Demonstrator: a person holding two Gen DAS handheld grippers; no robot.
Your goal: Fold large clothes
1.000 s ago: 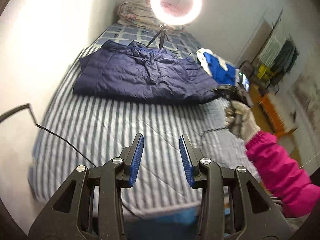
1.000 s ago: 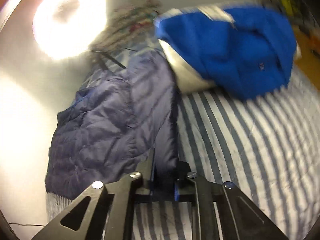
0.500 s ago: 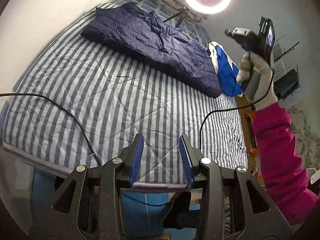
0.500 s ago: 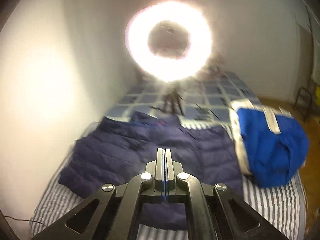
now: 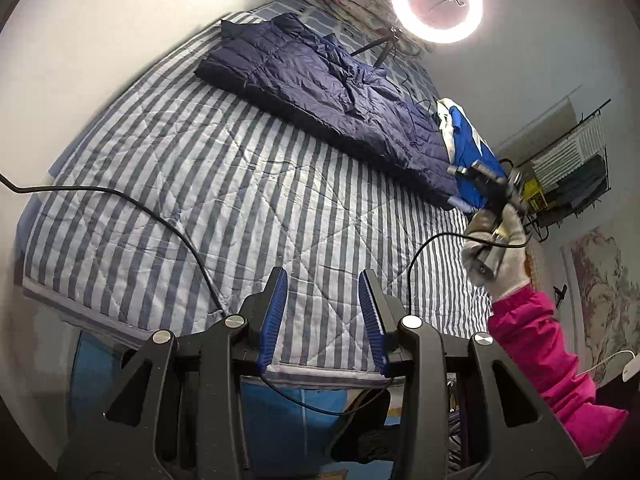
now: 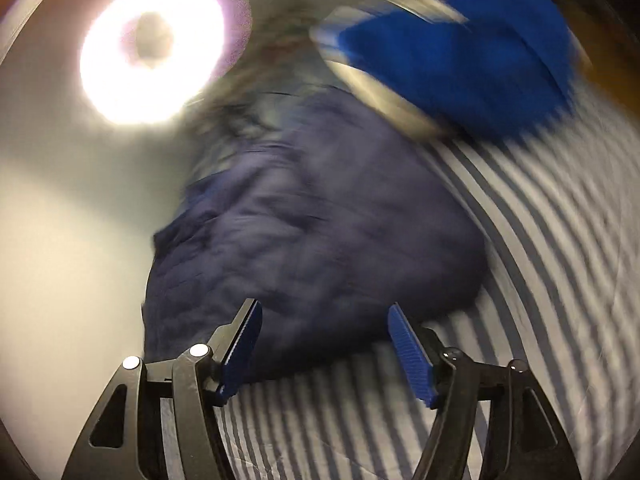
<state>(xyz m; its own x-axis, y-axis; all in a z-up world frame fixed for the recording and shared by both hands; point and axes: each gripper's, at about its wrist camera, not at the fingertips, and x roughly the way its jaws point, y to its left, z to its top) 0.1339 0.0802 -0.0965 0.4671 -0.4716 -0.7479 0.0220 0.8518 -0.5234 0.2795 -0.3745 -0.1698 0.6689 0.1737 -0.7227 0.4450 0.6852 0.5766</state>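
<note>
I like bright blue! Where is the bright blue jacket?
In the left wrist view, the bright blue jacket lies on the striped bed, right of the navy puffer jacket.

The navy jacket (image 5: 332, 96) is quilted cloth with a slight sheen. The bed (image 5: 192, 184) wears a matt, stitched striped quilt. At six o'clock, the left hand-held gripper (image 5: 322, 316) shows matt black plastic, ribbed blue pads (image 5: 276, 312) and shiny metal rivets.

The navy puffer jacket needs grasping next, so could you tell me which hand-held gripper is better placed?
Right. The right hand-held gripper is open just before the navy puffer jacket; the left hand-held gripper hangs back over bare striped quilt.
</note>
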